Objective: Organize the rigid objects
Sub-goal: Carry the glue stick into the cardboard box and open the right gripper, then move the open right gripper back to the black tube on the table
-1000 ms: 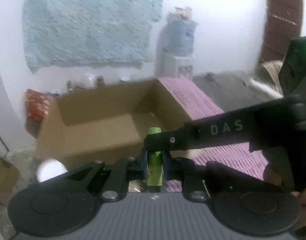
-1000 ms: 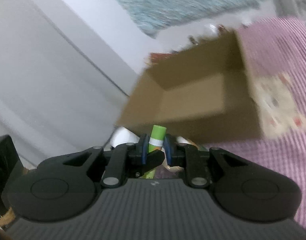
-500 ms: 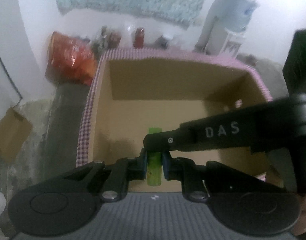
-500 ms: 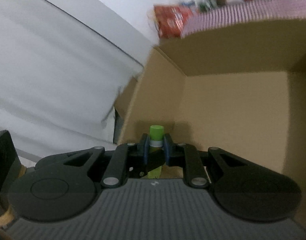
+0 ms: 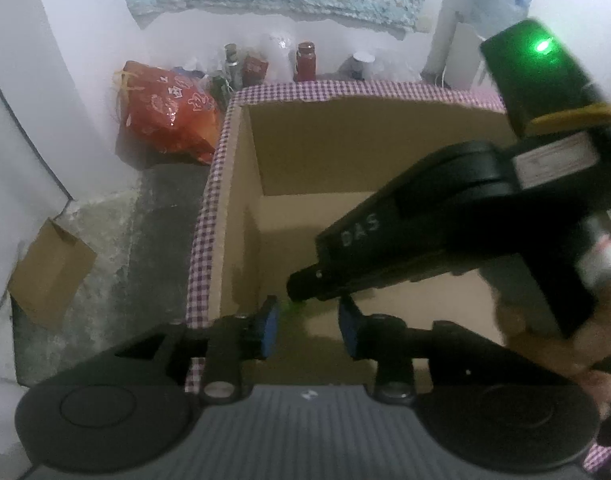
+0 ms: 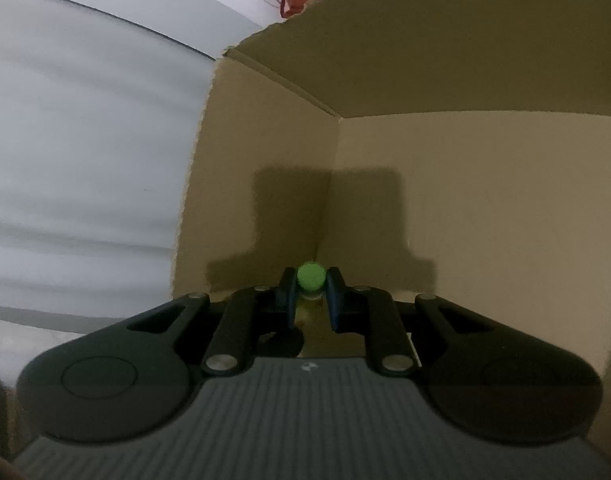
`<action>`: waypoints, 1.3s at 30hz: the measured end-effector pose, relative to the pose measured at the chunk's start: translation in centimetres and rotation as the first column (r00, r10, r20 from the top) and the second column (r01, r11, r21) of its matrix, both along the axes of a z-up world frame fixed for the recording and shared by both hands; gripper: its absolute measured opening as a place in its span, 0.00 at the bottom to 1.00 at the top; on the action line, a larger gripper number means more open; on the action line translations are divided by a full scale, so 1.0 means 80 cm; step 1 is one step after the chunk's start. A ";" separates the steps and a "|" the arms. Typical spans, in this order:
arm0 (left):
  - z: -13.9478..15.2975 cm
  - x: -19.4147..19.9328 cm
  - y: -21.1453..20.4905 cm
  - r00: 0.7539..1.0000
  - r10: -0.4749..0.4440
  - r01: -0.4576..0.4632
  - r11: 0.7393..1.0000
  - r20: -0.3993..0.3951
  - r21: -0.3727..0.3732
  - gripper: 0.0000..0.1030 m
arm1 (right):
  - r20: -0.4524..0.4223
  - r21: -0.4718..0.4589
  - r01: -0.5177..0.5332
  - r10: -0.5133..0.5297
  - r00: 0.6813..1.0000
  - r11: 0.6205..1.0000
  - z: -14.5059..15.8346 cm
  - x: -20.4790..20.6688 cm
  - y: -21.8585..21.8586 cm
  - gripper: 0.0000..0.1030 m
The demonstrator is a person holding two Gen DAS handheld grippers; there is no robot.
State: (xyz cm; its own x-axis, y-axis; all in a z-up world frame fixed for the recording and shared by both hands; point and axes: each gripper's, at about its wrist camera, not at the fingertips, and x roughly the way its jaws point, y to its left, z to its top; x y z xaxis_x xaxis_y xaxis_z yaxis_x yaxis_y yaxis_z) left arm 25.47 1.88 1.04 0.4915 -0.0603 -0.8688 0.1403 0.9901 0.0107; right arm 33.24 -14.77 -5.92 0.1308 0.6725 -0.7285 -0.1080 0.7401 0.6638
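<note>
Two hand-held grippers hang over an open cardboard box (image 5: 241, 208) on a checked-cloth table (image 5: 203, 236). At left, the left hand-held gripper (image 5: 307, 324) is opening its jaws; a blurred green smear (image 5: 291, 305) just beyond them may be a tube dropping free, though the view is too poor to be sure. The right hand-held gripper (image 6: 311, 294), reaching deep toward the box corner, is clenched on a green-capped tube (image 6: 310, 276). Dropping things into the box looks like the step in hand; next the right should let go low. Its body crosses the left's view. A red bag (image 5: 167, 114) and jars (image 5: 305, 62) stand beyond.
</note>
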 end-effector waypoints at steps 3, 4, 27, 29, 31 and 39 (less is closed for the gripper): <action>0.008 -0.005 0.006 1.000 0.007 -0.006 1.000 0.029 -0.015 0.40 | 0.015 -0.009 0.015 -0.014 1.000 1.000 0.003 0.006 0.001 0.22; 0.013 -0.009 0.007 0.999 0.009 -0.008 1.000 0.042 -0.021 0.41 | 0.025 -0.010 0.014 -0.014 1.000 1.000 0.009 0.003 -0.002 0.27; 0.108 -0.227 0.002 0.934 -0.104 0.174 0.968 0.341 -0.182 0.53 | 0.352 0.233 0.177 -0.252 0.901 0.956 0.178 -0.247 -0.236 0.47; 0.087 -0.239 -0.013 0.937 -0.136 0.201 0.963 0.321 -0.180 0.53 | 0.351 0.221 0.209 -0.278 0.894 0.953 0.161 -0.284 -0.255 0.47; 0.059 -0.248 -0.036 0.938 -0.181 0.236 0.958 0.297 -0.164 0.53 | 0.332 0.190 0.253 -0.305 0.893 0.949 0.127 -0.315 -0.266 0.47; -0.035 -0.242 -0.126 0.934 -0.314 0.331 0.940 0.171 -0.082 0.40 | 0.204 0.081 0.371 -0.379 0.902 0.925 0.006 -0.350 -0.259 0.41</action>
State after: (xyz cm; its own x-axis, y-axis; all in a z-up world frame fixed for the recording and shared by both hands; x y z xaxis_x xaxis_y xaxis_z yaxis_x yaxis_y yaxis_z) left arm 6.13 -8.18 -1.74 0.5563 -0.3268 -0.7641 0.4571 0.8882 -0.0471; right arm 5.25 -35.49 -5.41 0.5274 0.5705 -0.6296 0.0308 0.7277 0.6852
